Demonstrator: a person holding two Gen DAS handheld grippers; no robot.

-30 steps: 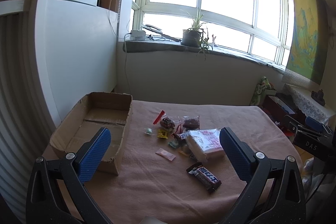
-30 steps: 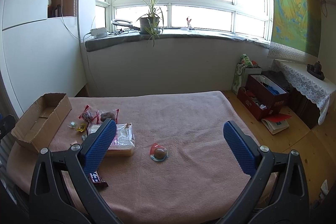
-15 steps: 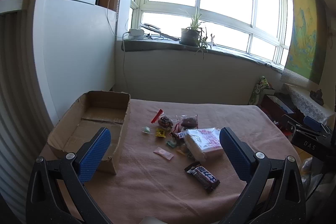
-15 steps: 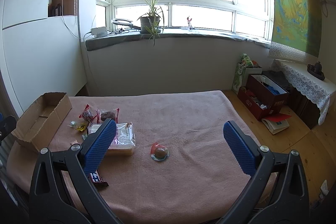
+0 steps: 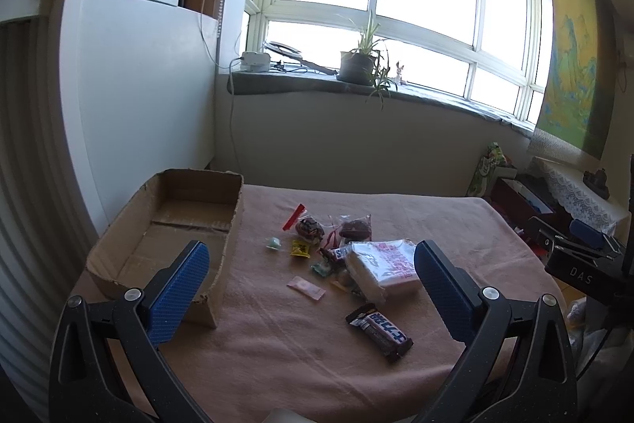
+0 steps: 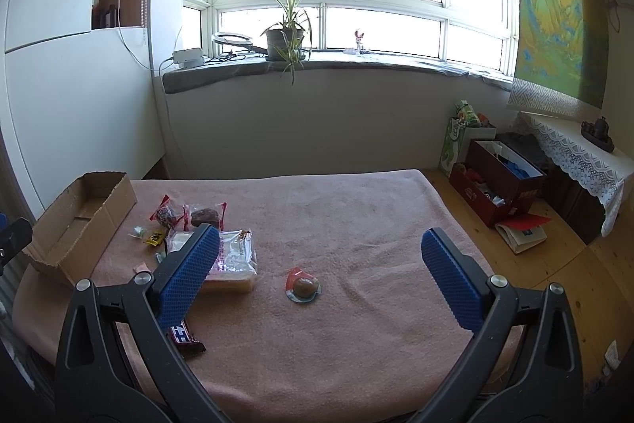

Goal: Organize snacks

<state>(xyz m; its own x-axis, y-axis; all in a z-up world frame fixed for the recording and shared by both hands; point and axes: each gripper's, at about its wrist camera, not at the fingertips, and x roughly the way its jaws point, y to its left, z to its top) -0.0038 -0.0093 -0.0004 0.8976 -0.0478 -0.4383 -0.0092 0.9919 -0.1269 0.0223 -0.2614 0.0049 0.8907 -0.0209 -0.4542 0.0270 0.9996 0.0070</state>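
Left tool (image 5: 311,280): jaws wide apart, nothing between them, held above the near edge of the desk (image 5: 277,351), which is covered in a pink cloth. The cardboard box (image 5: 174,221) sits at the desk's far left, open-topped; the tool's left pad overlaps its near right corner in view. Ahead, between the pads, lies the snack cluster: a chocolate bar (image 5: 379,331) nearest the tool, a pink sachet (image 5: 306,288) left of it, a white bread pack (image 5: 386,262) just beside the right pad, and small wrapped sweets (image 5: 299,248) further off toward the box.

Right tool (image 6: 319,266): jaws likewise wide, holding nothing. A round sealed snack (image 6: 303,287) lies alone on the cloth between the pads, well apart from the cluster. The bread pack (image 6: 233,260) sits partly behind the left pad.
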